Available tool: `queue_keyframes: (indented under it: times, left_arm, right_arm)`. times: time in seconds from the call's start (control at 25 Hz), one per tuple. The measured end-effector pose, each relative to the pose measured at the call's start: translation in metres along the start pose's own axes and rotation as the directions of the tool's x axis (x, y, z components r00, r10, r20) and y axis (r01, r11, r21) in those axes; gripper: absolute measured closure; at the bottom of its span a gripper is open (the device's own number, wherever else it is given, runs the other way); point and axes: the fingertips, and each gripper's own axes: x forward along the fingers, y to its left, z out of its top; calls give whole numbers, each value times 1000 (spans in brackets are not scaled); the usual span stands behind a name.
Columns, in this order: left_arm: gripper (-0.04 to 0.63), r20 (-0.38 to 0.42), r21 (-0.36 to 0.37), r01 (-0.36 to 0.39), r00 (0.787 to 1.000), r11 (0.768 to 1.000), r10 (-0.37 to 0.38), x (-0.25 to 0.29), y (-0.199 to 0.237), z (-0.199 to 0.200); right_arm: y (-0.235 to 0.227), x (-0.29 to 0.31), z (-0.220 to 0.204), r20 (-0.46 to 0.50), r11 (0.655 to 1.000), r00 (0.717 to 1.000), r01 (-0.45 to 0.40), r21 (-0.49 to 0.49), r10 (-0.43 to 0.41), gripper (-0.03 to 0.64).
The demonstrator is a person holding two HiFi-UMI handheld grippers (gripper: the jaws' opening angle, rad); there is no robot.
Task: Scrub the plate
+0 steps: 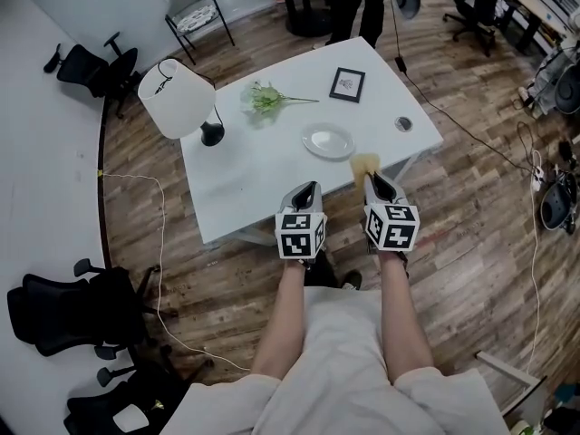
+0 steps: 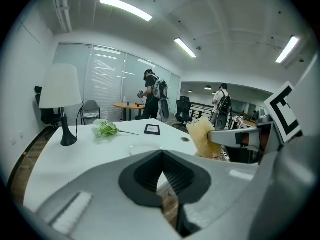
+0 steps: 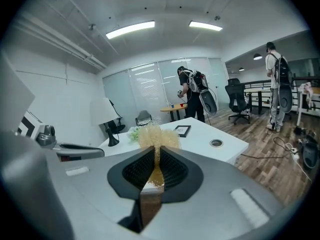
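Observation:
A white plate (image 1: pixel 328 140) lies on the white table (image 1: pixel 245 166), near its front edge; in the left gripper view the plate (image 2: pixel 142 148) shows just past the jaws. My right gripper (image 1: pixel 370 178) is shut on a yellowish scrub sponge (image 1: pixel 364 162), held over the table's edge just right of the plate and apart from it. The sponge (image 3: pixel 152 136) sticks up from the right gripper (image 3: pixel 156 150) and hides the plate there. My left gripper (image 1: pixel 311 187) hangs before the table's edge, jaws shut on nothing. The left gripper (image 2: pixel 163 152) sees the sponge (image 2: pixel 204 136) at its right.
On the table stand a white-shaded lamp (image 1: pixel 177 98), a green sprig (image 1: pixel 265 98), a framed picture (image 1: pixel 347 84) and a round cable port (image 1: pixel 403 124). Office chairs (image 1: pixel 91 66) stand at the left. Two people (image 3: pixel 192 91) stand far behind the table.

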Motion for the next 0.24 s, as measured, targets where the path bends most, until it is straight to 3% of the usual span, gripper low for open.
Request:
queue_keyframes:
  times: [0.24]
  left_arm:
    - [594, -18, -3, 3, 1000, 1000, -3, -1, 0, -5]
  right_arm:
    - [-1, -2, -1, -2, 1000, 1000, 1, 1, -1, 563]
